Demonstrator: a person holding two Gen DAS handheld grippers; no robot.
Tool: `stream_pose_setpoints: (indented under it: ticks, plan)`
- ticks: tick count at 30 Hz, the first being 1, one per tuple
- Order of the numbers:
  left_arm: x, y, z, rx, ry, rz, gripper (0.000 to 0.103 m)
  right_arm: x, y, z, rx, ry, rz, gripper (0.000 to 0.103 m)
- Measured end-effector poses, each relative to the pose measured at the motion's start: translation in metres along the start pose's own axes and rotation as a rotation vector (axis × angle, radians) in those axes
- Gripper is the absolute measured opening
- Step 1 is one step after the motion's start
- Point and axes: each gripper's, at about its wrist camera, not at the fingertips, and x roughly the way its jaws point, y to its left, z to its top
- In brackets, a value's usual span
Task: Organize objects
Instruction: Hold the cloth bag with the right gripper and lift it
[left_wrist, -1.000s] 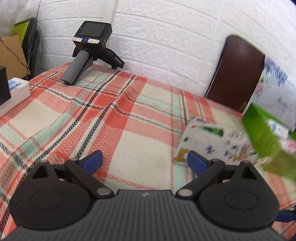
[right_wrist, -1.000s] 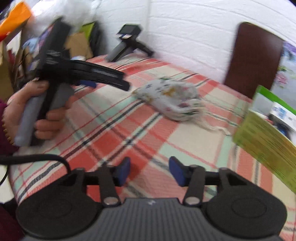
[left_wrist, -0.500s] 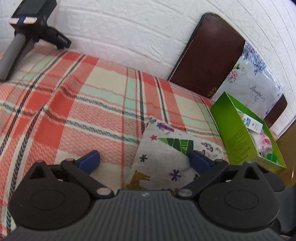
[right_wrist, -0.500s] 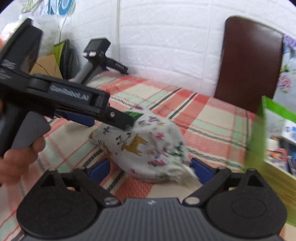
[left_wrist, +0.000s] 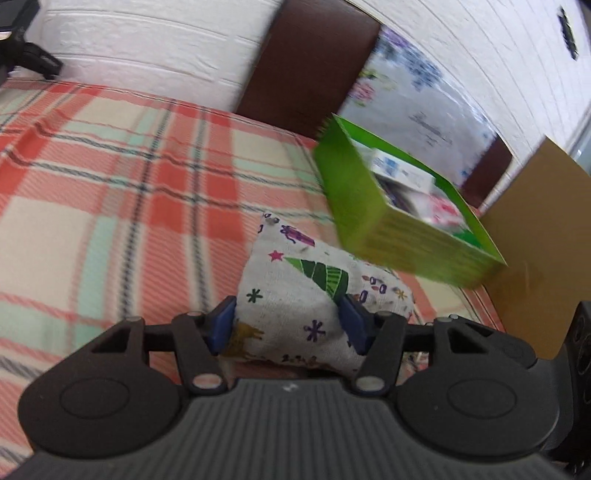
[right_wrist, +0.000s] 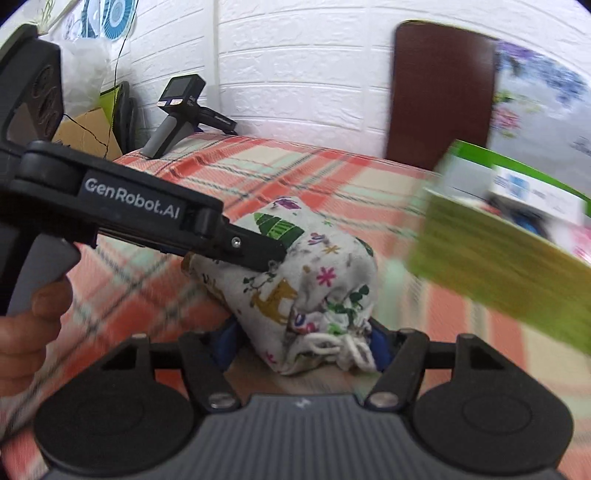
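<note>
Both sets of jaws were closing on one printed cloth pouch (left_wrist: 295, 295). Left gripper (left_wrist: 288, 325) pressed its blue pads against the pouch's flat end, while the right gripper (right_wrist: 303, 341) pinched the gathered, drawstring end — probably so the soft bag could be lifted without sagging. It lay on a plaid tablecloth (left_wrist: 110, 221), just beside a green box (left_wrist: 406, 236) — white fabric scattered with small trees, stars and deer.
</note>
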Motion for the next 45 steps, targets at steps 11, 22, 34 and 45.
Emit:
stream_pose_setpoints:
  ticks: [11, 22, 34, 45]
  plan:
    - [0.023, -0.105, -0.028, 0.235, 0.081, -0.033, 0.062, -0.077, -0.04, -0.059, 0.131, -0.023, -0.148, 0.065]
    - [0.021, -0.128, -0.037, 0.343, 0.061, 0.113, 0.069, -0.079, -0.044, -0.075, 0.174, -0.048, -0.148, 0.076]
    - [0.022, -0.125, -0.039, 0.343, 0.055, 0.15, 0.085, -0.076, -0.039, -0.078, 0.17, -0.053, -0.156, 0.084]
    - [0.025, -0.119, -0.039, 0.331, 0.052, 0.152, 0.094, -0.072, -0.039, -0.077, 0.184, -0.041, -0.178, 0.096]
